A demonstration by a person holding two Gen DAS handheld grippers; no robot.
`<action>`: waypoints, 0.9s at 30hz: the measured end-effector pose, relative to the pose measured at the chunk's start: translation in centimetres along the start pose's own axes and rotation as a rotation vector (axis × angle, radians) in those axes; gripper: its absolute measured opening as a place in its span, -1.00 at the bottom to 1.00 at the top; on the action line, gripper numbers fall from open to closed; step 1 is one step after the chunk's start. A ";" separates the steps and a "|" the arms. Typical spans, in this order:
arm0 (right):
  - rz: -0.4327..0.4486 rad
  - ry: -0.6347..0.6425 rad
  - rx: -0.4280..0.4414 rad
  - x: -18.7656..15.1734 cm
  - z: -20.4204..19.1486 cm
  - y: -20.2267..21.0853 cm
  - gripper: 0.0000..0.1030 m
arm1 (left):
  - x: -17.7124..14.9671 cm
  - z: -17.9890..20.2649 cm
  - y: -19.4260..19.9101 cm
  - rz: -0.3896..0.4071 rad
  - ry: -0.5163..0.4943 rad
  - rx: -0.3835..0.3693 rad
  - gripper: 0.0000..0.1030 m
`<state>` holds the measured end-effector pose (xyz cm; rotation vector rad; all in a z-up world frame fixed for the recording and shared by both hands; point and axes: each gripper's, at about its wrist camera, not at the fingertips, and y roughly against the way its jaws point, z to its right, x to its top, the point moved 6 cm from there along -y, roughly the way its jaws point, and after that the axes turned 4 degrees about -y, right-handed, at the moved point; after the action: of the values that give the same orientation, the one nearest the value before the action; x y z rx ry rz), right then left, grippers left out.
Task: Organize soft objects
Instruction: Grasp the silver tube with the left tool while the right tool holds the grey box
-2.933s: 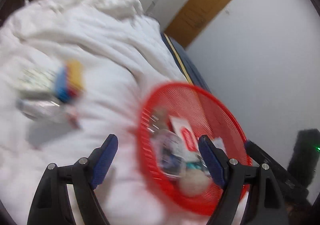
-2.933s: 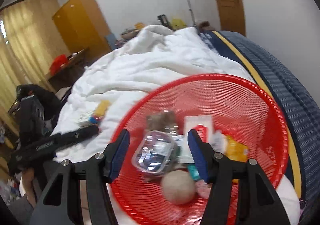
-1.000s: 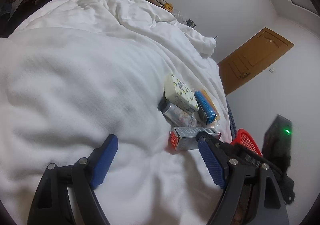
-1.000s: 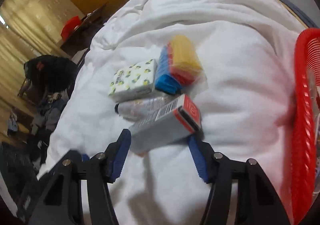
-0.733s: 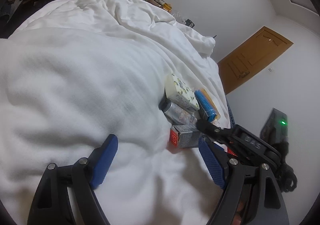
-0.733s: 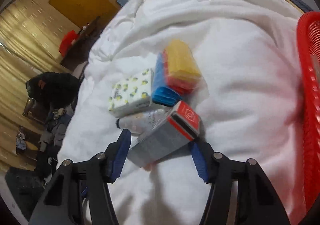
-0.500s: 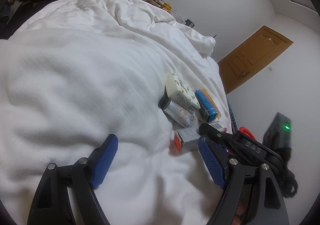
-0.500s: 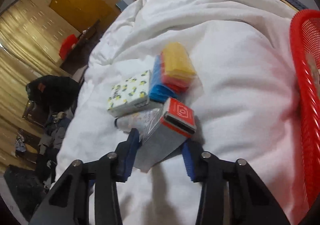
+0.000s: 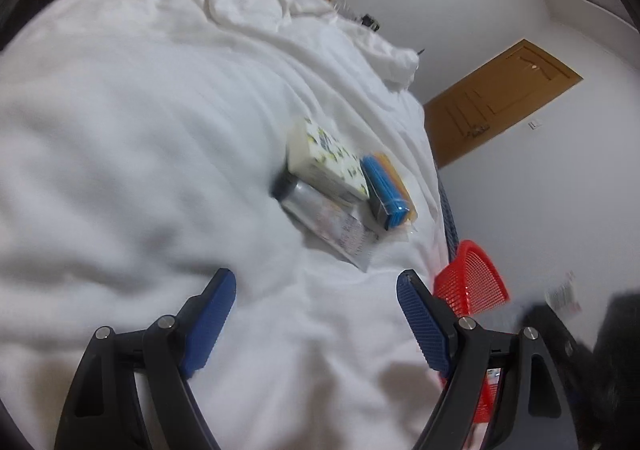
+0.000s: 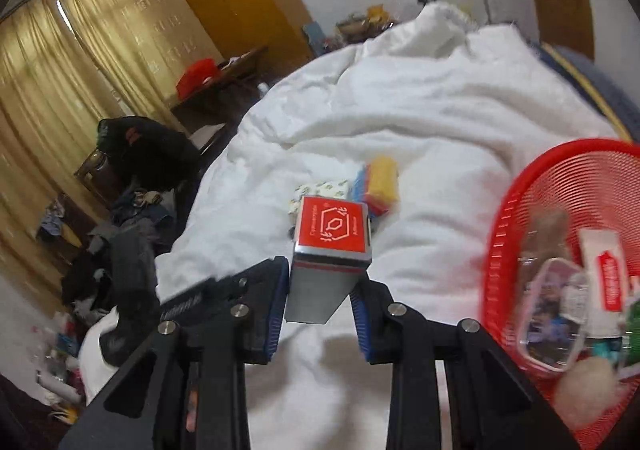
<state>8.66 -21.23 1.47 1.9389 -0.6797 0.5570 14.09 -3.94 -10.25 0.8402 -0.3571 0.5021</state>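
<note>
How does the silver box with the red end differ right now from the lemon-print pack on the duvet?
The silver box is lifted clear of the duvet between the closing jaws of the right hand-held gripper; the lemon-print pack lies flat on it, untouched. The box is metallic with a red end; the pack is pale with yellow prints. Both are rectangular packs.

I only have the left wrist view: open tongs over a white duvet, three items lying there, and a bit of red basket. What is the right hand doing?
Observer: The right tongs are closing on a silver box with a red end, pads against its sides, holding it clear of the duvet.
Operator: Is anything in the red basket? I see it nearly edge-on.
Observer: Yes: a clear plastic case, a white-and-red packet and a beige fuzzy ball.
</note>
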 end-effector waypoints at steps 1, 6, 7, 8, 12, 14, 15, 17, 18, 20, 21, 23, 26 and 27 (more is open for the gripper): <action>0.011 -0.012 0.010 0.0 0.2 0.3 -0.43 | 0.1 0.3 -0.7 -0.025 0.019 -0.016 0.65; 0.040 -0.044 -0.003 -0.6 1.9 0.9 -0.43 | 0.8 1.1 -3.2 -0.058 0.072 -0.018 0.62; 0.042 -0.056 -0.003 -0.5 2.3 0.9 -0.43 | 1.2 1.1 -3.6 -0.054 0.096 -0.027 0.55; 0.047 -0.070 -0.004 -0.5 2.8 1.0 -0.43 | 1.4 1.3 -3.9 -0.052 0.107 -0.035 0.48; 0.050 -0.102 0.001 -0.6 4.0 1.3 -0.43 | 1.7 1.8 -5.7 -0.094 0.161 -0.043 0.27; 0.050 -0.110 0.003 -0.7 4.4 1.4 -0.43 | 1.6 1.8 -7.1 -0.142 0.185 -0.016 0.20; 0.049 -0.116 0.011 -0.8 4.5 1.5 -0.43 | 1.5 1.7 -7.6 -0.152 0.196 -0.002 0.20; 0.055 -0.112 0.008 -0.9 4.6 1.6 -0.43 | 1.8 1.6 -8.2 -0.165 0.196 0.025 0.20; 0.056 -0.103 0.001 -0.9 4.5 1.6 -0.43 | 2.0 1.6 -8.4 -0.163 0.206 0.033 0.20; 0.052 -0.102 0.004 -1.1 4.4 1.5 -0.43 | 2.5 1.3 -8.7 -0.164 0.261 0.044 0.20; 0.051 -0.102 0.008 -1.1 4.3 1.5 -0.43 | 2.6 1.1 -8.8 -0.159 0.291 0.044 0.19; 0.049 -0.095 0.007 -1.2 4.2 1.4 -0.43 | 2.6 1.1 -9.1 -0.155 0.300 0.056 -0.06; 0.049 -0.090 0.007 -1.3 4.1 1.5 -0.43 | 2.4 0.9 -9.1 -0.129 0.302 0.085 -0.14; 0.051 -0.087 0.002 -1.3 4.1 1.5 -0.43 | 2.6 0.9 -9.3 -0.123 0.309 0.078 -0.20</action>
<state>7.11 -25.20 -0.14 1.9617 -0.7857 0.5067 21.29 -9.11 -14.14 0.8393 -0.0017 0.5246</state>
